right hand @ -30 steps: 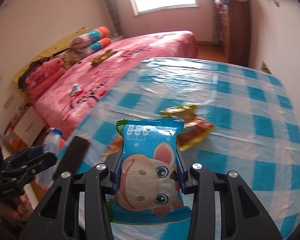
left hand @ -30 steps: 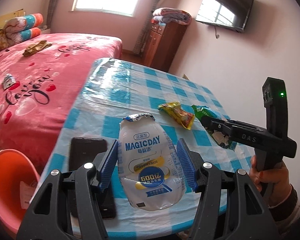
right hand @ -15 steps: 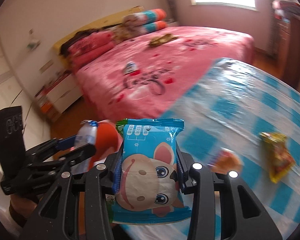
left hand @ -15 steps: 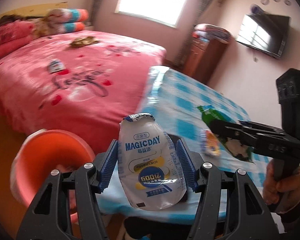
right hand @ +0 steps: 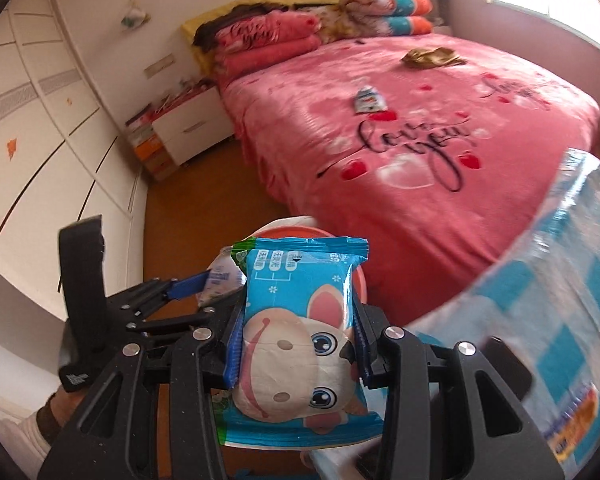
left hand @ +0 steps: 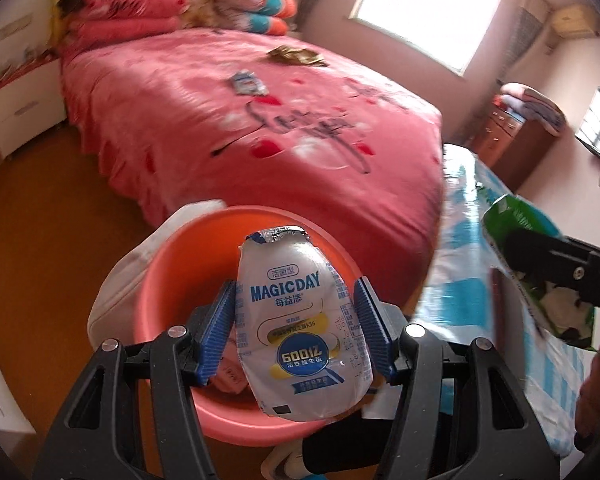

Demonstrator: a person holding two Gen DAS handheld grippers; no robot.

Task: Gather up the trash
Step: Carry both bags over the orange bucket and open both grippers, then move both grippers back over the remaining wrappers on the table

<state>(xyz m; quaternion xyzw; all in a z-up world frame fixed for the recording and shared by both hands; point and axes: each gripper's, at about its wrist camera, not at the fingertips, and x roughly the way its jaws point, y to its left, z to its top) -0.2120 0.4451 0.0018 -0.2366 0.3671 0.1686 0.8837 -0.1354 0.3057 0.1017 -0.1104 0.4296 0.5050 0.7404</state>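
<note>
While both pieces of trash hang over the floor beside the bench (right hand: 572,280), the orange bin (left hand: 172,264) lies just beyond and below them. The left hand-held gripper (left hand: 296,320) is clamped partway on a crumpled white foil-topped pouch (left hand: 300,320), long axis running away from the camera, directly above the bin's round plastic mouth. The right hand-held gripper (right hand: 296,340) pinches a glossy blue wipes packet (right hand: 300,332), also lengthwise, with the bin's rim (right hand: 300,232) peeking out beyond it. I judge the left the better placed to drop first. More wrappers lie on the plush pink bed (right hand: 420,160).
</note>
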